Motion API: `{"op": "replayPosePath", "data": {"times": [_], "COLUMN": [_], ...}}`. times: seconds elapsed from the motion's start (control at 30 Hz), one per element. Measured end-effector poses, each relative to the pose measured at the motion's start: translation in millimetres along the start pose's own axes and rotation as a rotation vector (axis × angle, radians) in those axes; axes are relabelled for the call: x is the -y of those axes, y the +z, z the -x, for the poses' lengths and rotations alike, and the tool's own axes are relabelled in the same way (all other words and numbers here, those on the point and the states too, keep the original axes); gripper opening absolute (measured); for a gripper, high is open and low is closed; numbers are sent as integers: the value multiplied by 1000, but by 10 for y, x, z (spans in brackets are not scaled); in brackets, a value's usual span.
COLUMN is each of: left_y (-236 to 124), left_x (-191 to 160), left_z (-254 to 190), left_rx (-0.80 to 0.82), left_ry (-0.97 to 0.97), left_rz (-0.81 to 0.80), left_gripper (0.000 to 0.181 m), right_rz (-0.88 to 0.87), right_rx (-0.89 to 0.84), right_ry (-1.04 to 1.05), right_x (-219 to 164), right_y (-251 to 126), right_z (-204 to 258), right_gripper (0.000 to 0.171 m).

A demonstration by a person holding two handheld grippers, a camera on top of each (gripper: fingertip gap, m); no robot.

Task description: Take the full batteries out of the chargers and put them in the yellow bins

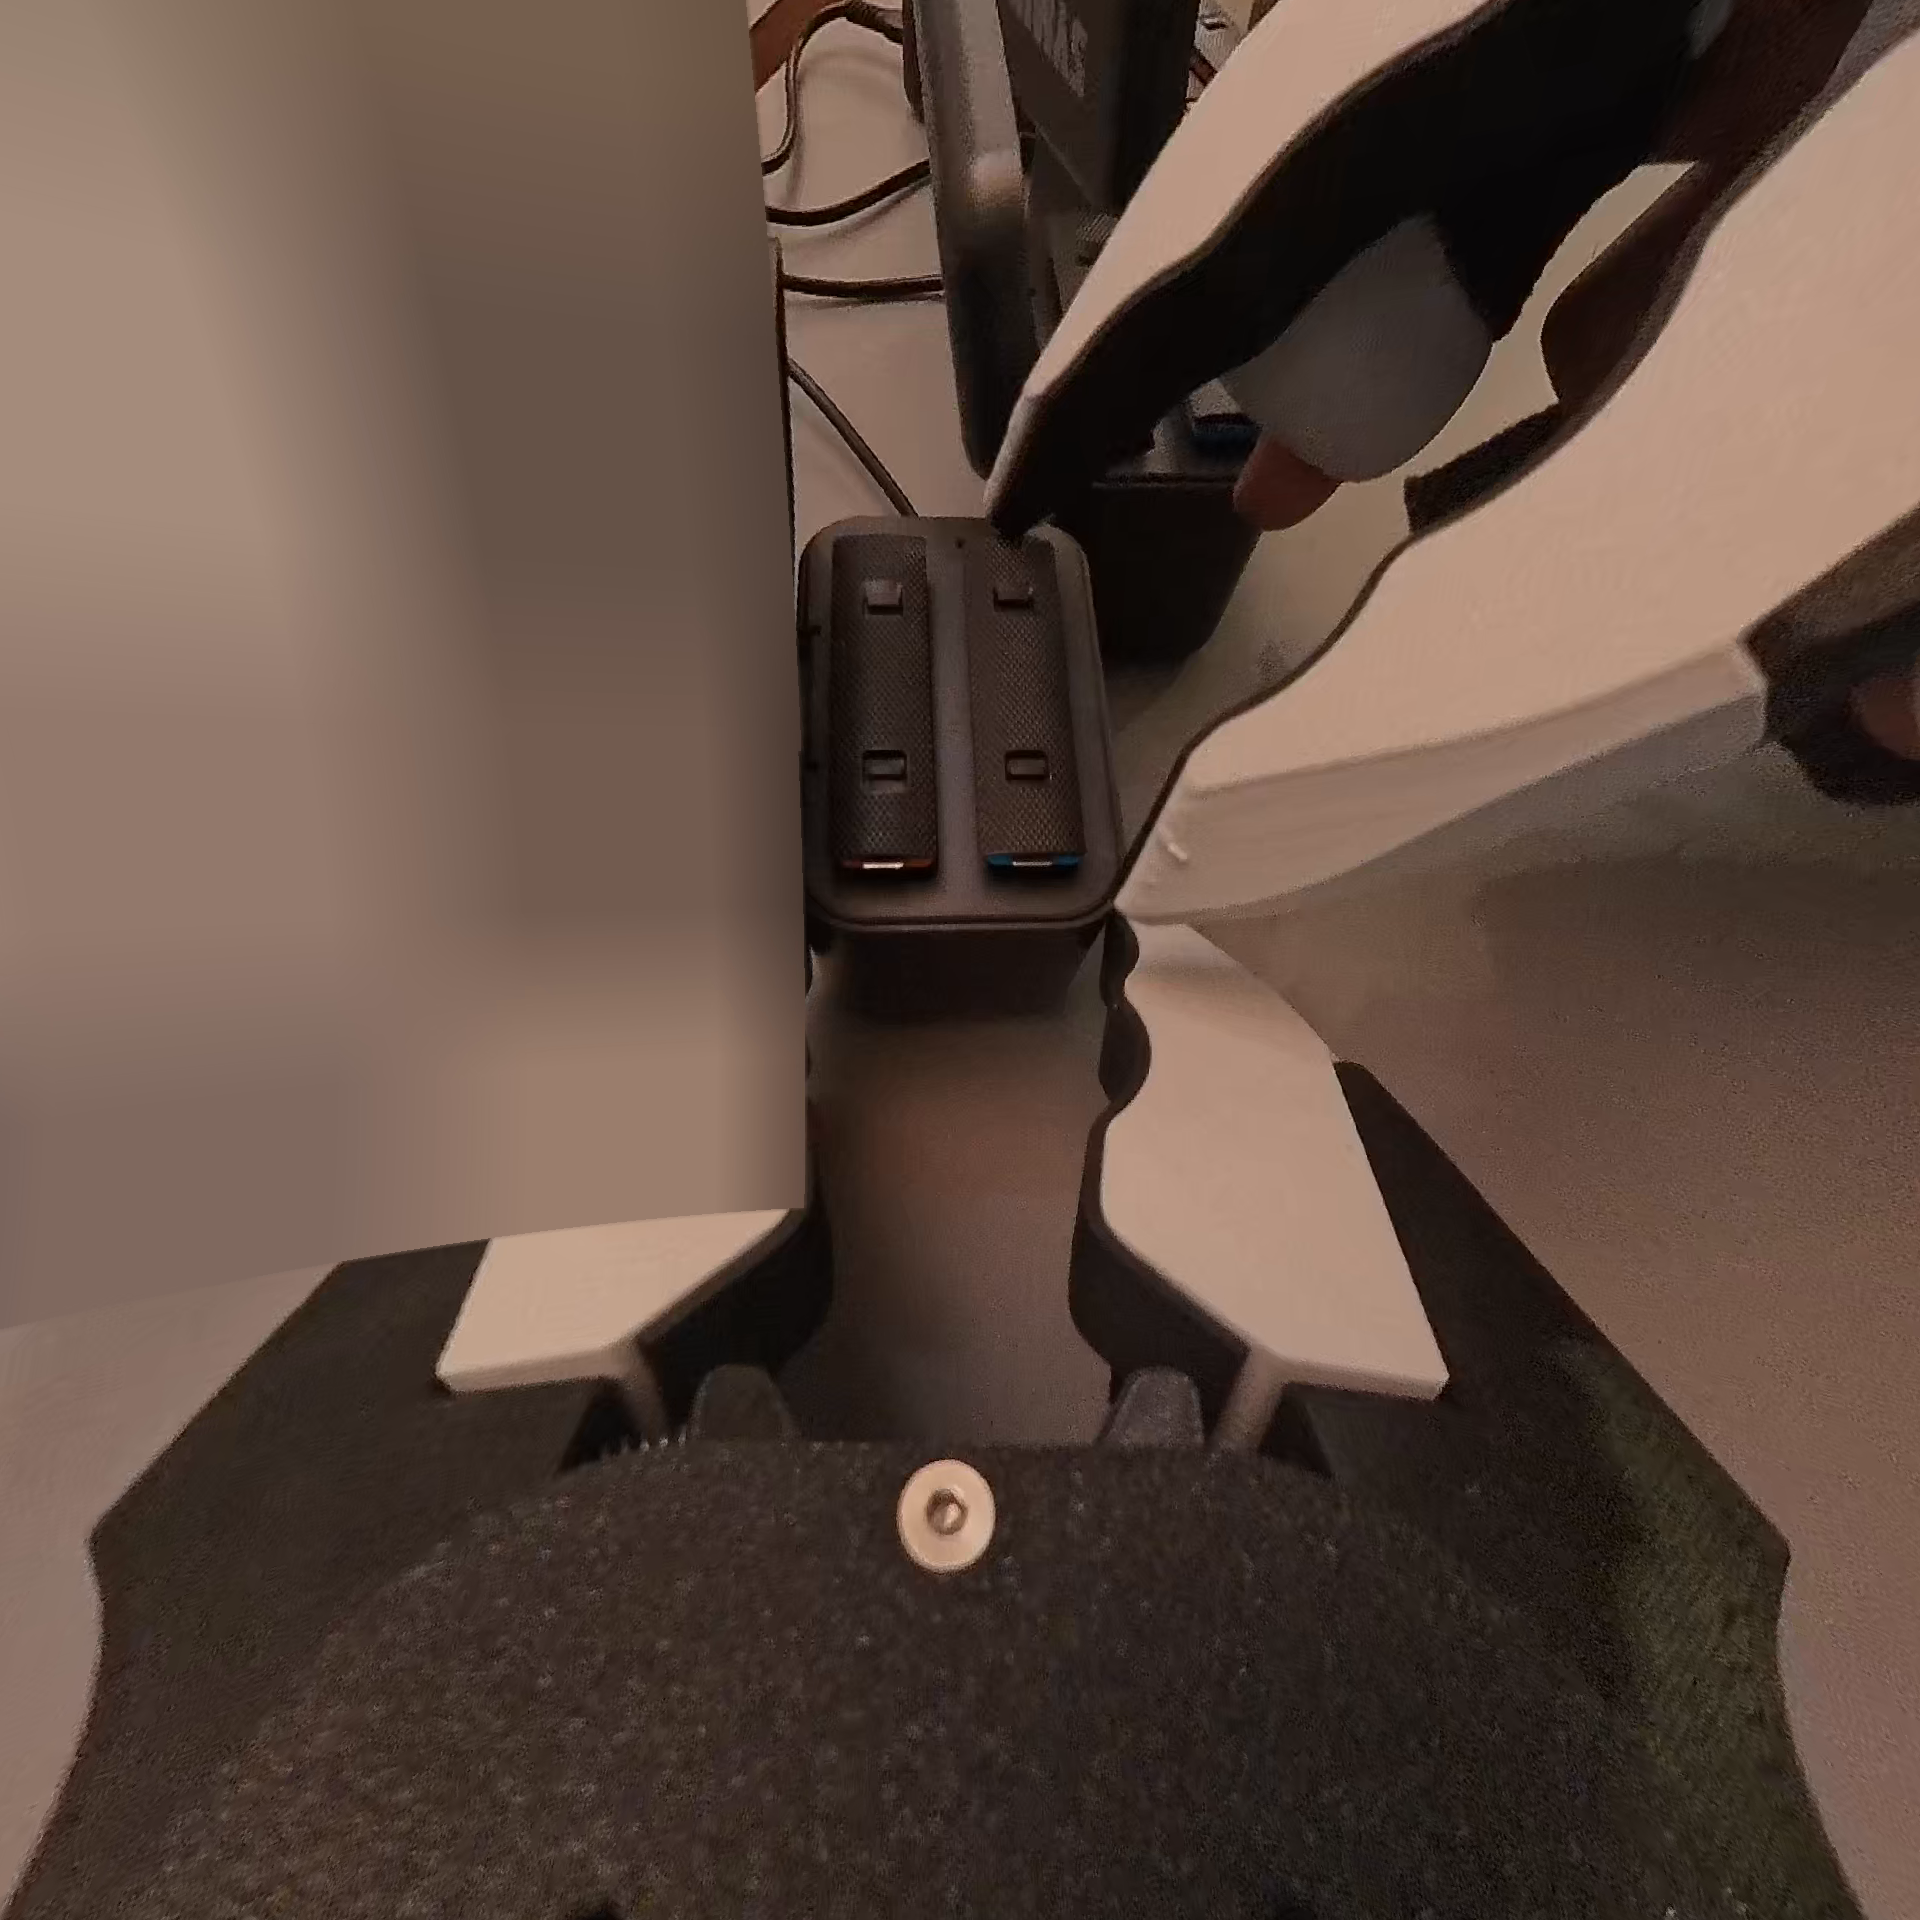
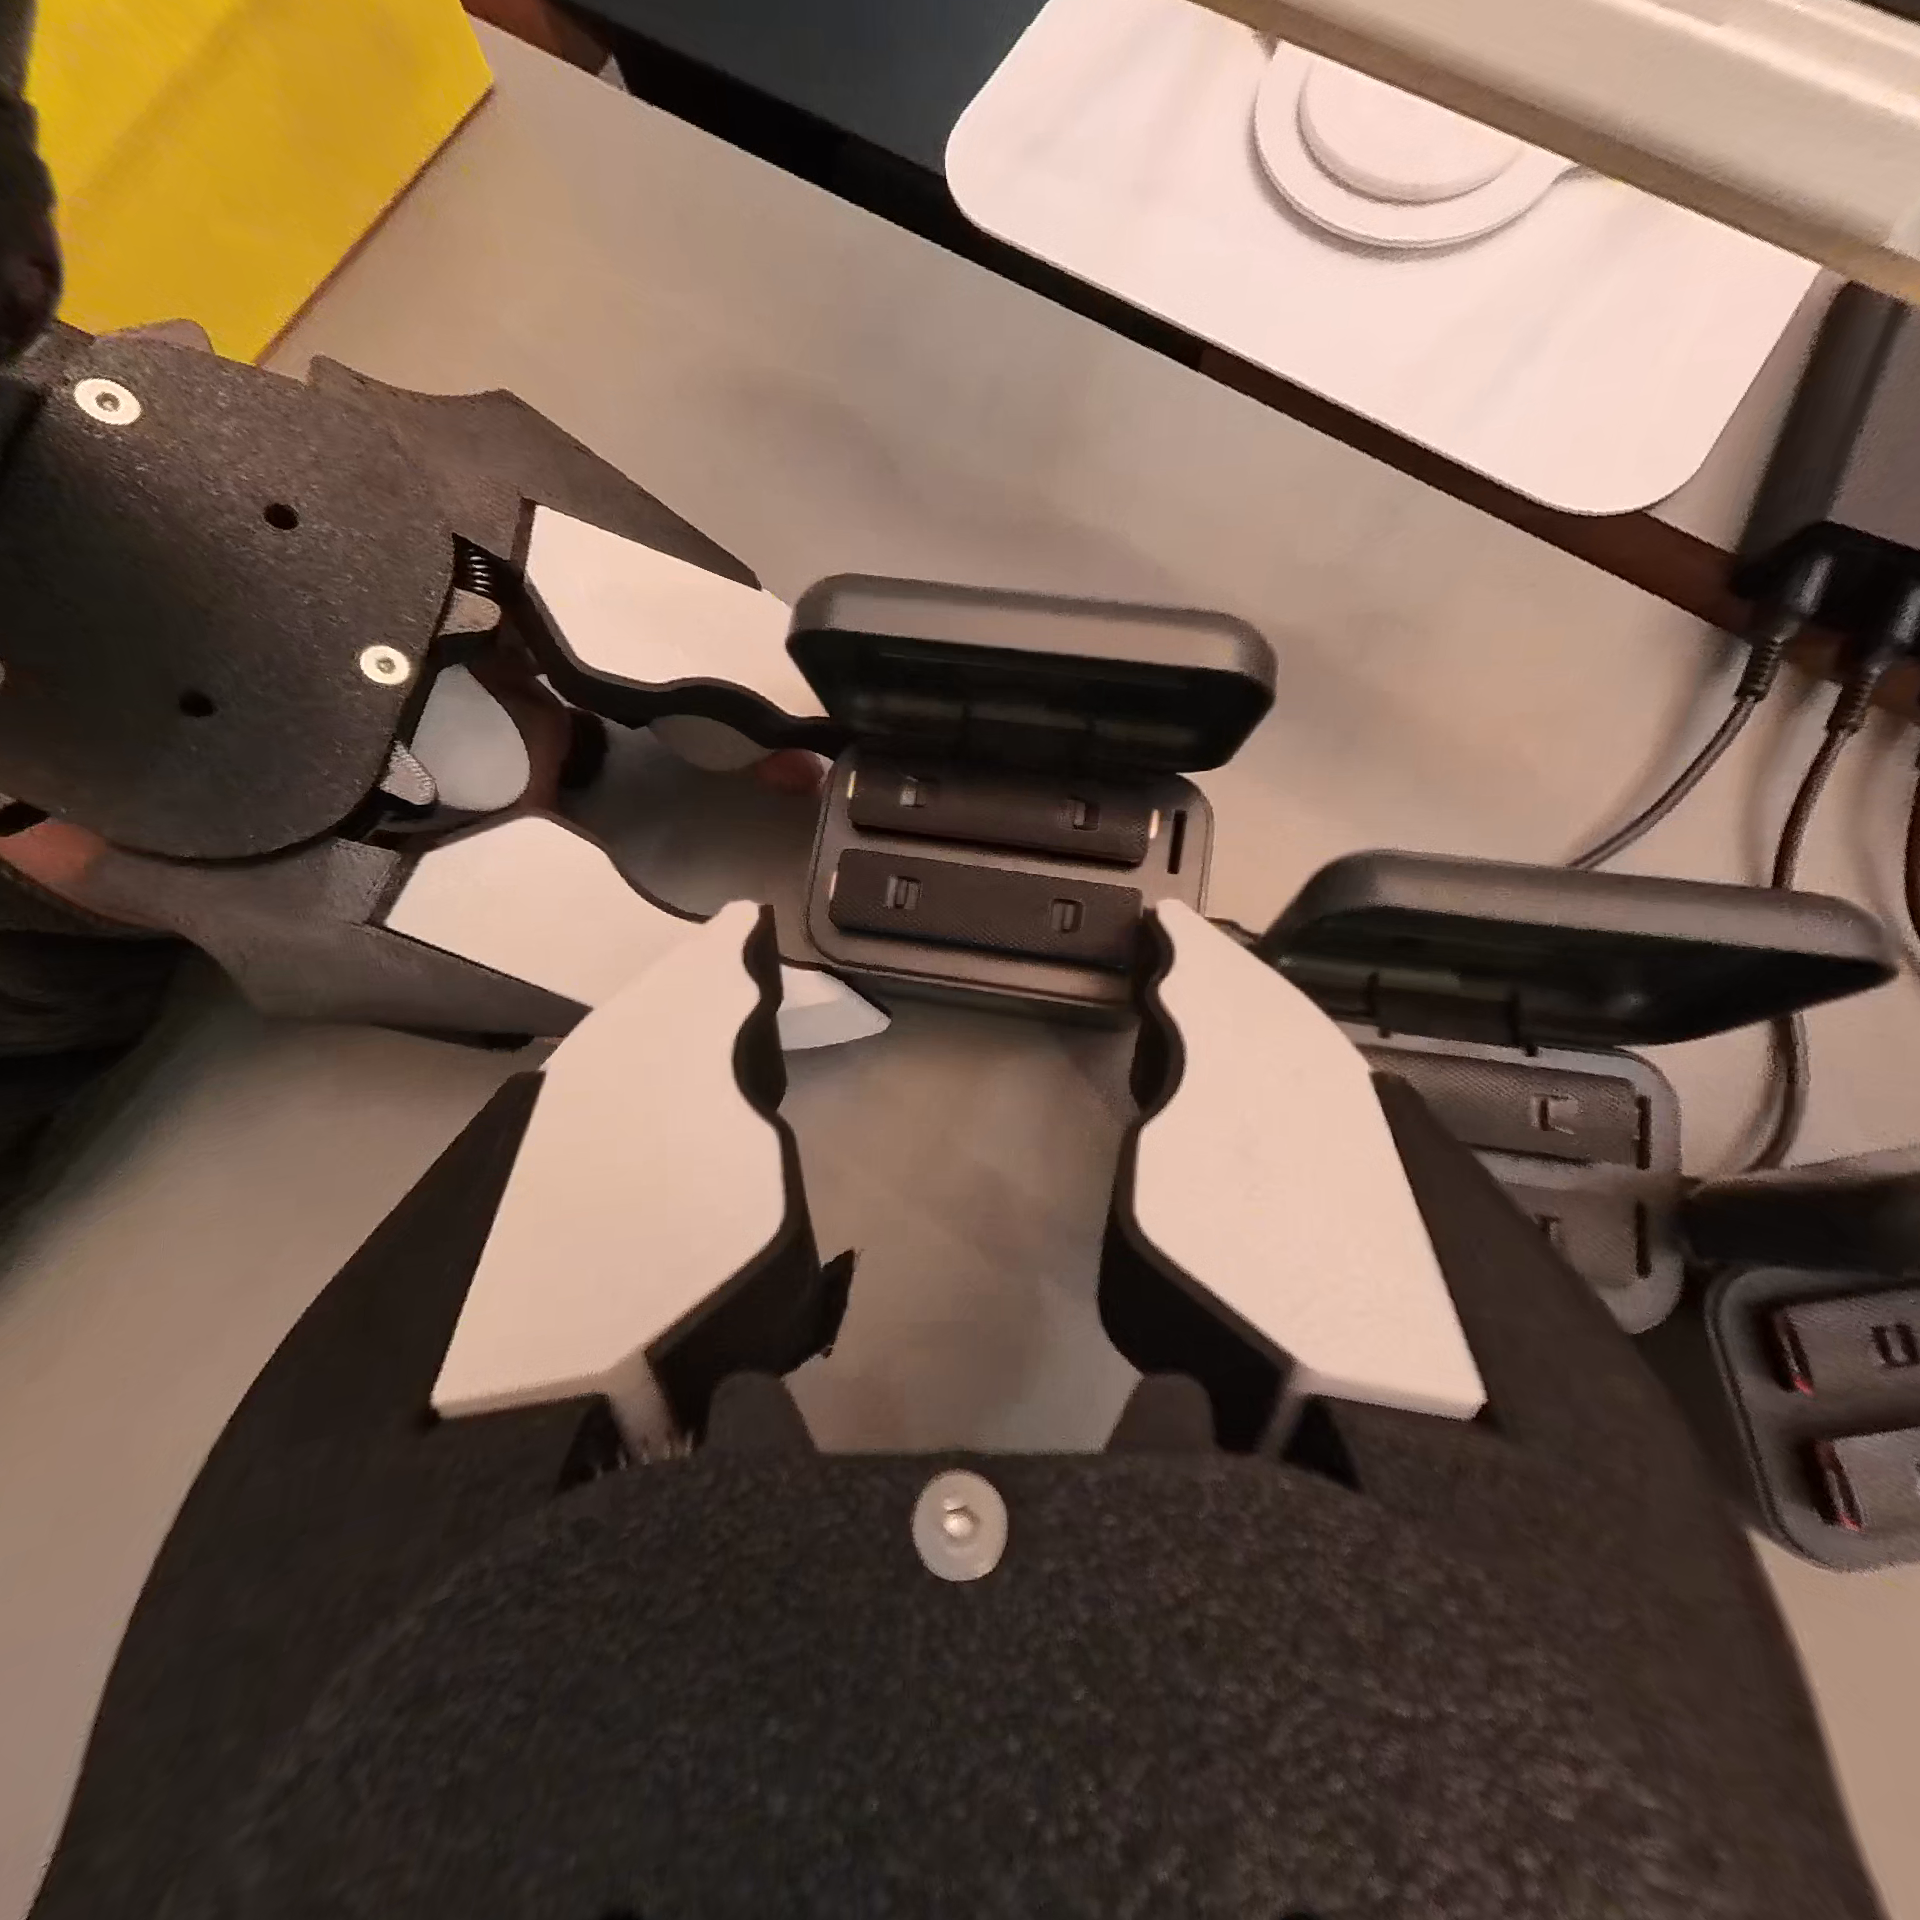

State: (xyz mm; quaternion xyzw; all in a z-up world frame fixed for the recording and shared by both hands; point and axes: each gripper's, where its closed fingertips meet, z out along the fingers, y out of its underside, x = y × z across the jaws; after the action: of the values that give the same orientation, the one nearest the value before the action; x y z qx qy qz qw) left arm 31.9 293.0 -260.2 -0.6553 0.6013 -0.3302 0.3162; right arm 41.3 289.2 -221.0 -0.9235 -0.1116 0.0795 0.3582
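Right gripper [image 2: 961, 925] fingers apart, straddling nearest battery [image 2: 982, 906] in open charger [image 2: 1013, 883] on bench [image 2: 935, 436], left gripper [image 2: 831, 862] fingers clamped on charger's sides, yellow bin [image 2: 239, 156] cut off far left, neighbouring chargers [image 2: 1579, 1132] partly hidden

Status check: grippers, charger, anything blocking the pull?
Left gripper braces the open charger. Right gripper open, straddling near battery. Both batteries seated; raised lid behind.
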Motion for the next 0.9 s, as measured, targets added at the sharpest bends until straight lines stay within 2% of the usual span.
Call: {"op": "replayPosePath", "data": {"times": [0.17, 0.57, 0.7, 0.77, 0.83, 0.9], "left_y": [-13, -38, -15, 29, 55, 55], "left_x": [-8, -36, -30, -20, -26, -31], "left_z": [12, 12, -26, -4, 61, 60], "left_rx": [-1, -22, -24, 16, 82, 84], "left_ry": [0, -4, 15, 31, 55, 47], "left_rz": [-2, -14, -6, 6, 25, 36], "left_gripper": [54, 53, 70, 68, 56, 56], "right_rz": [27, 9, -8, -18, -27, -34], "right_rx": [-72, -70, -74, -74, -74, -72], "right_ry": [-29, -24, -19, -15, -13, -12], "right_x": [-10, 9, 18, 22, 23, 23], "right_y": [59, 98, 102, 103, 102, 101], "right_z": [-65, -37, -39, -39, -39, -38], "right_gripper": [64, 58, 58, 58, 58, 58]}}
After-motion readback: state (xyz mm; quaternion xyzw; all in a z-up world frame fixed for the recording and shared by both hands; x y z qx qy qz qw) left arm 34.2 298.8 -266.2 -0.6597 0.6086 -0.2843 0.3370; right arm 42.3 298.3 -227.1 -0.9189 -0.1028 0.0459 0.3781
